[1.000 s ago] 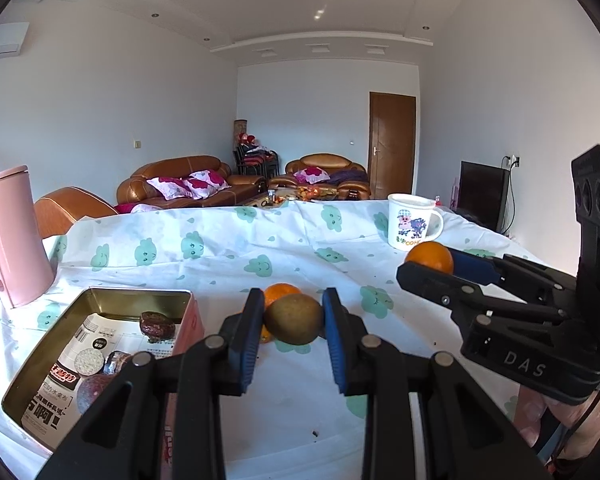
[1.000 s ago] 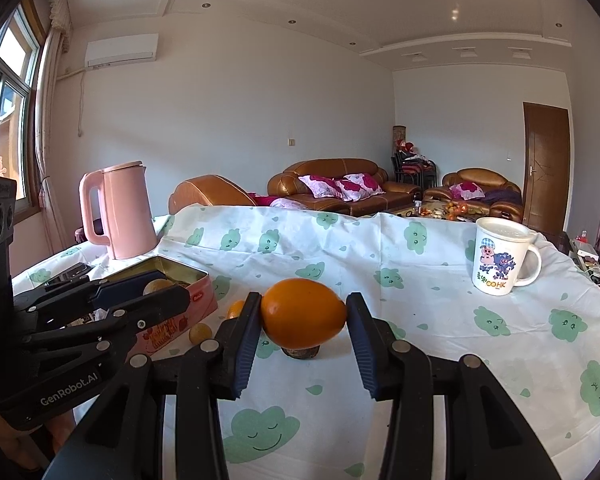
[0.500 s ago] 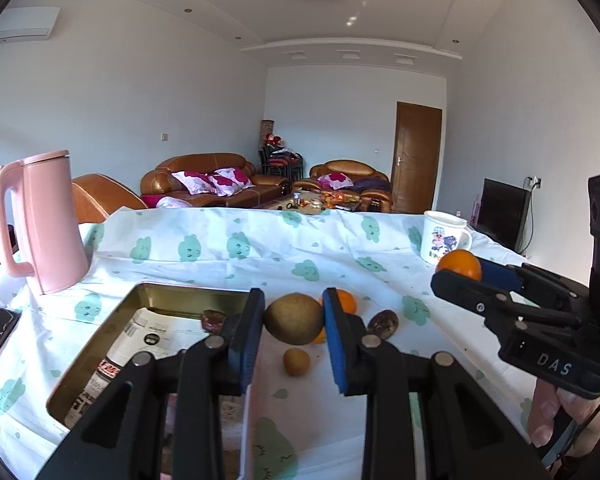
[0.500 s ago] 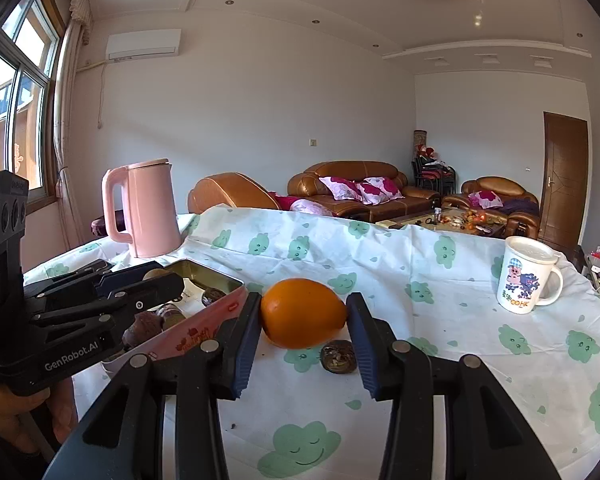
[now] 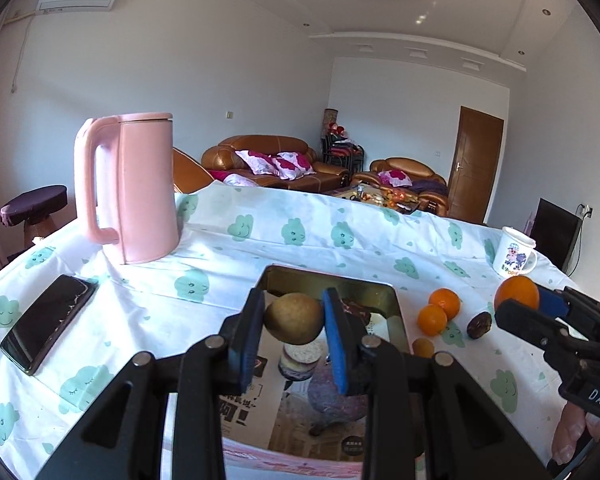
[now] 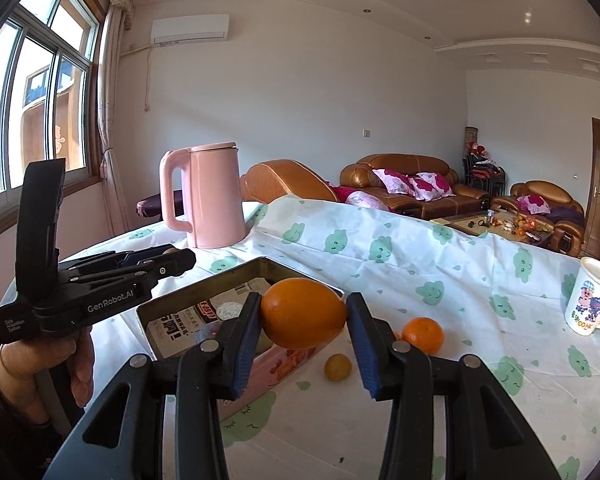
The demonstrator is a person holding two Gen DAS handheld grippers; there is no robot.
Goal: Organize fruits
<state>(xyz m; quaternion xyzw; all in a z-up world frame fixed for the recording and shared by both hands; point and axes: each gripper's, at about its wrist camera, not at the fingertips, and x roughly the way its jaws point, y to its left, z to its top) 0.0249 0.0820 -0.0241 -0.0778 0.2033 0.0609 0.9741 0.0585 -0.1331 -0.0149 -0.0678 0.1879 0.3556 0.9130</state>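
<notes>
Left wrist view: we have swung our left gripper [image 5: 294, 330] from the cloth-covered desk [image 5: 260, 248] over the rectangular gold tin [image 5: 384, 292], fingers clamping a brown kiwi [image 5: 295, 319]; our right gripper [image 6: 302, 326] hovers level, squeezing an orange citrus fruit [image 6: 303, 313].

right gripper [image 6: 303, 322] clamped on an orange [image 6: 303, 313] above the open tin [image 6: 204, 284], left gripper [image 6: 168, 262] beside it, pink kettle [image 6: 210, 212] behind, mug [image 6: 591, 302] far right

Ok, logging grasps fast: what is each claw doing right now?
Left claw: closed on the kiwi, over the tin.
Right claw: closed on the orange.
</notes>
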